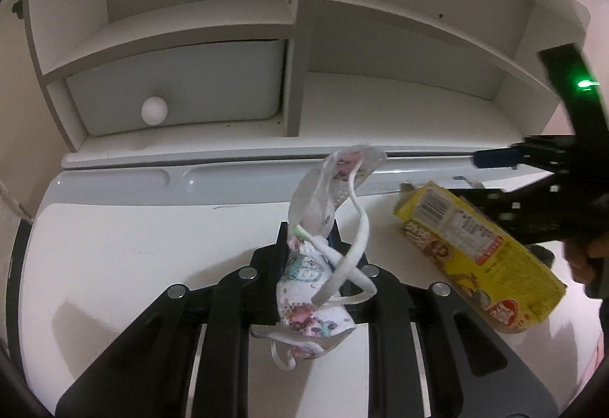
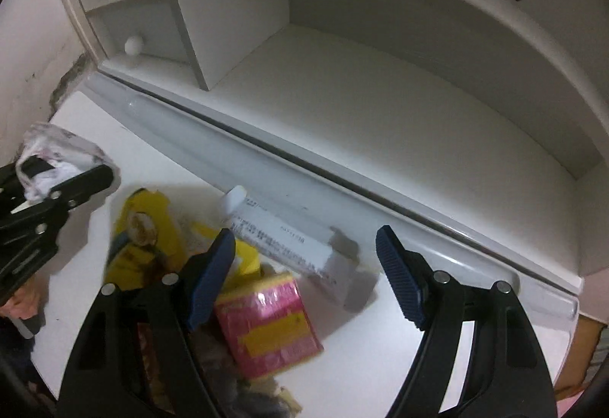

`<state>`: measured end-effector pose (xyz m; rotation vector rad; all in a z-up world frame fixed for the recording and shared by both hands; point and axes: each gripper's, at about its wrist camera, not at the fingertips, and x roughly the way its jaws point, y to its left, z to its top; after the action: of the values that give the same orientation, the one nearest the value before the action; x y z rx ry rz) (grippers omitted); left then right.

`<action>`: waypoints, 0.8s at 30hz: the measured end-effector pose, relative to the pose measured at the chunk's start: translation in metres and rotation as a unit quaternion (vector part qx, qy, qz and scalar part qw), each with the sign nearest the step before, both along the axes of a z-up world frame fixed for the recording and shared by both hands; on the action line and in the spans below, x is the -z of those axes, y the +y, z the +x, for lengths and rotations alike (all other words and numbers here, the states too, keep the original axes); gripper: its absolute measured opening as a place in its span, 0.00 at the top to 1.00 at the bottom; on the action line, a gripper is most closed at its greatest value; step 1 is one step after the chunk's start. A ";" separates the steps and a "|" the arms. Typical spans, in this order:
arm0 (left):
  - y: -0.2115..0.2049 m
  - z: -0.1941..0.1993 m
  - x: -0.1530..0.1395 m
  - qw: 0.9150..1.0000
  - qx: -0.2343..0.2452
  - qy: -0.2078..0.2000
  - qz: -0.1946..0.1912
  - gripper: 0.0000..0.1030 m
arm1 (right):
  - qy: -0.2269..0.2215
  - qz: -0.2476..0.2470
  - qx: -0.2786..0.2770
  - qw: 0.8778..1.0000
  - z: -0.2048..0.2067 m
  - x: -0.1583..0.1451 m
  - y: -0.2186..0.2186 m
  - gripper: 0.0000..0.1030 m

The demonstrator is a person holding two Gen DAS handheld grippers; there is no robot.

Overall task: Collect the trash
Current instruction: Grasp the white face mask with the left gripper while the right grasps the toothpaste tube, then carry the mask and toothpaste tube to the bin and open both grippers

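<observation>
A: The left tool [image 1: 308, 250] is clamped on the patterned face mask [image 1: 304, 288], pinching its crumpled middle. The mask is off the tabletop [image 1: 133, 247]; one end stands up toward twelve o'clock and its straps [image 1: 357, 239] loop loose toward three.

B: It looks soft, light and floppy. The grip on bunched fabric seems safer than a strap, which could slide through.

A: The right tool [image 2: 304, 281] has its jaws well apart and nothing between the blue pads [image 2: 399, 281]. It hangs over the pile: a pink-and-yellow packet [image 2: 266, 326] below, a white carton [image 2: 289, 247] toward twelve, and a yellow box [image 2: 141, 239] toward ten.

B: The cartons are probably empty, so light and easily crushed. The white one lies slantwise; closing across its narrow sides near the middle should hold it without folding it.

A: The pink packet looks glossy, perhaps slippery, and it is blurred.

B: Then a bite across its short width, flat faces to the pads, would suit.
</observation>
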<state>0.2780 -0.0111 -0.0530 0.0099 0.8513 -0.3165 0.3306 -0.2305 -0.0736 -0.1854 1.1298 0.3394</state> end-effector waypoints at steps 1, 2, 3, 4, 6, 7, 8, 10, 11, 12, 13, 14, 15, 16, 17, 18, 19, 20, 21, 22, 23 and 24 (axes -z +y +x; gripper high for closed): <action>-0.001 0.000 -0.001 1.000 0.003 0.000 -0.003 0.83 | 0.006 0.007 -0.002 1.000 0.001 0.003 0.000 0.35; 0.000 0.001 0.000 1.000 0.007 0.001 -0.004 0.82 | 0.008 0.015 -0.003 1.000 0.001 0.004 -0.001 0.38; -0.004 0.000 0.000 1.000 0.009 0.000 -0.004 0.83 | 0.009 0.026 -0.003 1.000 0.000 0.004 -0.002 0.49; -0.004 -0.001 -0.001 1.000 0.010 -0.001 -0.003 0.82 | 0.013 0.041 -0.005 0.999 -0.001 0.004 -0.002 0.61; -0.006 0.000 -0.001 1.000 0.012 -0.001 -0.005 0.82 | 0.015 0.048 -0.005 0.999 -0.007 0.004 -0.002 0.68; -0.006 -0.001 -0.001 1.000 0.011 -0.001 -0.005 0.82 | 0.022 0.055 -0.004 0.998 -0.009 0.004 -0.003 0.73; -0.006 0.000 0.000 1.000 0.011 -0.001 -0.004 0.82 | 0.026 0.059 0.002 0.998 -0.009 0.003 -0.004 0.76; -0.003 0.003 0.002 1.000 0.010 -0.001 -0.003 0.82 | 0.024 0.067 0.020 0.997 -0.011 -0.001 -0.009 0.83; -0.001 0.003 0.002 1.000 0.010 -0.001 -0.002 0.82 | 0.016 0.075 0.032 0.997 -0.017 -0.007 -0.013 0.83; -0.003 0.002 0.000 1.000 0.010 -0.001 -0.002 0.82 | 0.009 0.080 0.041 0.996 -0.021 -0.011 -0.017 0.84; -0.003 0.002 -0.001 1.000 0.011 -0.003 -0.001 0.82 | -0.003 0.080 0.052 0.995 -0.027 -0.017 -0.022 0.84; -0.005 0.001 0.001 1.000 0.011 -0.005 -0.001 0.82 | -0.013 0.082 0.064 0.994 -0.035 -0.024 -0.028 0.84; -0.008 -0.001 0.000 1.000 0.013 -0.008 0.000 0.82 | -0.020 0.085 0.074 0.993 -0.040 -0.030 -0.034 0.84; -0.010 -0.004 -0.001 1.000 0.018 -0.013 0.002 0.82 | -0.029 0.088 0.089 0.992 -0.050 -0.038 -0.043 0.84; -0.013 -0.007 -0.004 1.000 0.023 -0.019 0.003 0.83 | -0.039 0.090 0.103 0.990 -0.062 -0.046 -0.054 0.84; -0.016 -0.012 -0.007 0.999 0.032 -0.024 0.000 0.83 | -0.047 0.095 0.116 0.988 -0.074 -0.053 -0.064 0.84; -0.019 -0.016 -0.009 0.999 0.043 -0.029 -0.001 0.82 | -0.058 0.098 0.132 0.985 -0.090 -0.061 -0.079 0.84; -0.022 -0.020 -0.011 0.998 0.047 -0.030 0.000 0.82 | -0.068 0.097 0.152 0.981 -0.106 -0.069 -0.094 0.84; -0.024 -0.024 -0.013 0.998 0.051 -0.031 -0.002 0.82 | -0.075 0.096 0.171 0.978 -0.119 -0.075 -0.108 0.84; -0.031 -0.032 -0.019 0.998 0.062 -0.030 -0.005 0.83 | -0.084 0.089 0.202 0.972 -0.144 -0.083 -0.130 0.84; -0.036 -0.038 -0.024 0.997 0.071 -0.031 -0.007 0.83 | -0.092 0.082 0.221 0.968 -0.159 -0.085 -0.144 0.84; -0.043 -0.045 -0.029 0.996 0.081 -0.033 -0.009 0.83 | -0.099 0.076 0.239 0.963 -0.176 -0.088 -0.156 0.84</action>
<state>0.2327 -0.0537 -0.0240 0.0734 0.7835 -0.4738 0.1550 -0.3870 0.0140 0.1871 0.9113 -0.0240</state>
